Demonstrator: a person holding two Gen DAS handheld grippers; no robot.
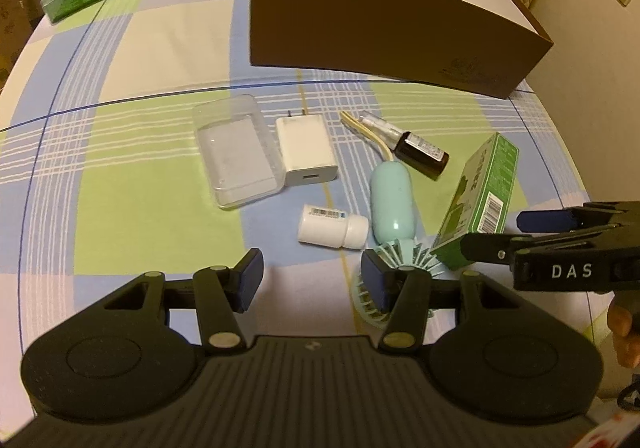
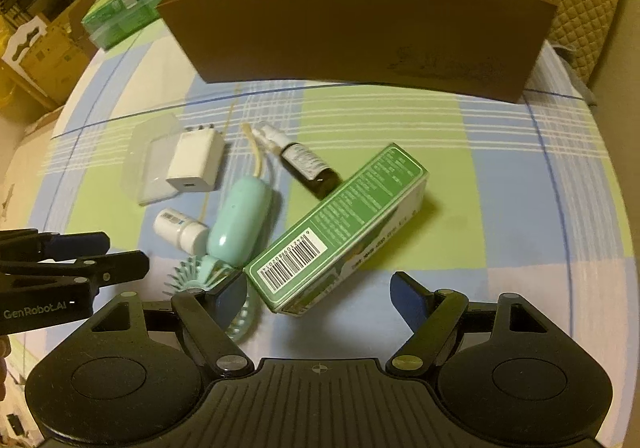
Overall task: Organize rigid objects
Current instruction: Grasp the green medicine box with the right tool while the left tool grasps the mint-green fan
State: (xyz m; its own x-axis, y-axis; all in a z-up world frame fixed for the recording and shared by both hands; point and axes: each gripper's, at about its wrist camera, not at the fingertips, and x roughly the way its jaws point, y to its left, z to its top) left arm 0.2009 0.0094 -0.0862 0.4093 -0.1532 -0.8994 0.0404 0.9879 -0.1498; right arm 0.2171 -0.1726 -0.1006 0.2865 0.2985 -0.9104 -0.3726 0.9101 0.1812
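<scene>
With both grippers' jaws open and empty, the right gripper (image 2: 320,290) closing on the green box (image 2: 340,224) could snag the fan (image 2: 224,248) touching it.

Green carton (image 2: 340,224) between open hand-held gripper (image 2: 320,294) fingers

The right gripper (image 1: 532,236) carries the white letters "DAS", the left gripper (image 2: 108,252) carries "GenRobot_AI" on its side, and the barcode digits on the green carton (image 2: 340,224) are too small to read.
</scene>
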